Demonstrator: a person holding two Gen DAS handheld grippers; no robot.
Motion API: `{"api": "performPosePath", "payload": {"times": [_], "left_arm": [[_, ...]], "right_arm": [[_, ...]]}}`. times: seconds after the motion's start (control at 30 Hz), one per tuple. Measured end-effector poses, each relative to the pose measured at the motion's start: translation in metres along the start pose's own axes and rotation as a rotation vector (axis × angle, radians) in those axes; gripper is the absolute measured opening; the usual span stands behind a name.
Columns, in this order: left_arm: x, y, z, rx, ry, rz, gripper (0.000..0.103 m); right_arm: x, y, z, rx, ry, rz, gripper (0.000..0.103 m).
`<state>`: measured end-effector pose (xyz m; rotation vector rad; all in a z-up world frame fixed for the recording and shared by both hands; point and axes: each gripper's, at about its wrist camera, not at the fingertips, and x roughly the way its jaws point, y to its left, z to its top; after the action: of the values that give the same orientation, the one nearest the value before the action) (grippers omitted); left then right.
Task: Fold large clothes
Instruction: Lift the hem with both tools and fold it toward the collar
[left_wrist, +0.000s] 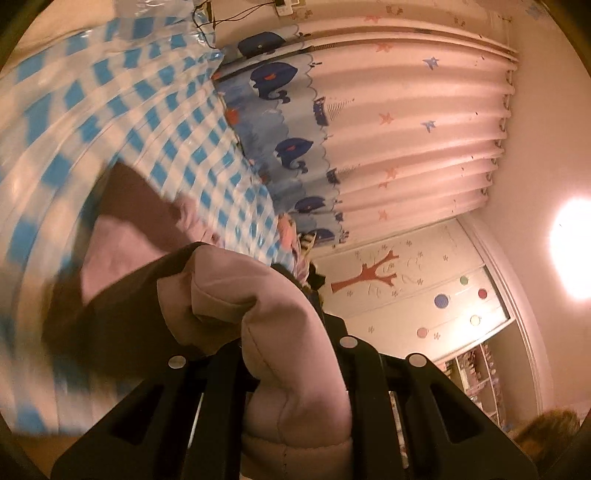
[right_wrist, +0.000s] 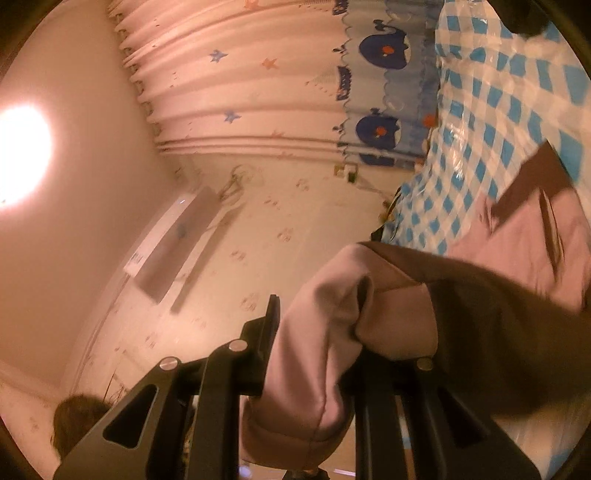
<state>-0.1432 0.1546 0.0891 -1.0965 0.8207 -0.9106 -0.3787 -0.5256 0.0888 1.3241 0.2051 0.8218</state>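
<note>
Puffy quilted pink jacket (left_wrist: 258, 295), brown lining

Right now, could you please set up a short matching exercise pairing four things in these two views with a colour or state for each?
Things:
1. garment
2. cloth
3. curtain
4. left gripper

Descriptions:
A. blue and white checks
B. shut on padded fabric
C. pink outside, brown lining
D. pale folds with stars and whales

Pairs: 1-C, 2-A, 3-D, 4-B
</note>
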Motion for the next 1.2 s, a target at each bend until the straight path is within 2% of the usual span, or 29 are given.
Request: {"api": "performPosePath", "payload": {"times": [0.23,0.47,0.77,0.87,0.97,1.0,1.07,1.13,1.2], "left_arm": [[0.067,0.026,0.071,-0.049,-0.021,0.01,0.011],[0.128,0.075,0.119,-0.11,-0.034,0.091,0.011],[0.176,0.175,0.137,-0.215,-0.047,0.227,0.011],[0.187,0.197,0.138,-0.228,-0.035,0.252,0.014],[0.193,0.212,0.14,-0.269,-0.01,0.259,0.015],[0.192,0.212,0.141,-0.282,-0.004,0.251,0.018],[0.19,0.205,0.145,-0.301,0.008,0.227,0.03],[0.187,0.191,0.15,-0.299,-0.012,0.182,0.052],[0.184,0.175,0.155,-0.294,-0.031,0.146,0.062]], "right_arm": [[0.051,-0.039,0.074,0.05,-0.043,-0.111,0.019],[0.077,-0.106,0.118,0.116,-0.073,-0.243,0.019],[0.089,-0.216,0.139,0.226,-0.09,-0.413,0.019],[0.085,-0.237,0.14,0.26,-0.089,-0.419,0.019],[0.085,-0.24,0.142,0.29,-0.078,-0.427,0.021],[0.085,-0.239,0.143,0.292,-0.071,-0.433,0.023],[0.086,-0.233,0.145,0.315,-0.058,-0.426,0.039],[0.086,-0.221,0.147,0.311,-0.058,-0.414,0.055],[0.088,-0.206,0.15,0.29,-0.059,-0.419,0.066]]}}
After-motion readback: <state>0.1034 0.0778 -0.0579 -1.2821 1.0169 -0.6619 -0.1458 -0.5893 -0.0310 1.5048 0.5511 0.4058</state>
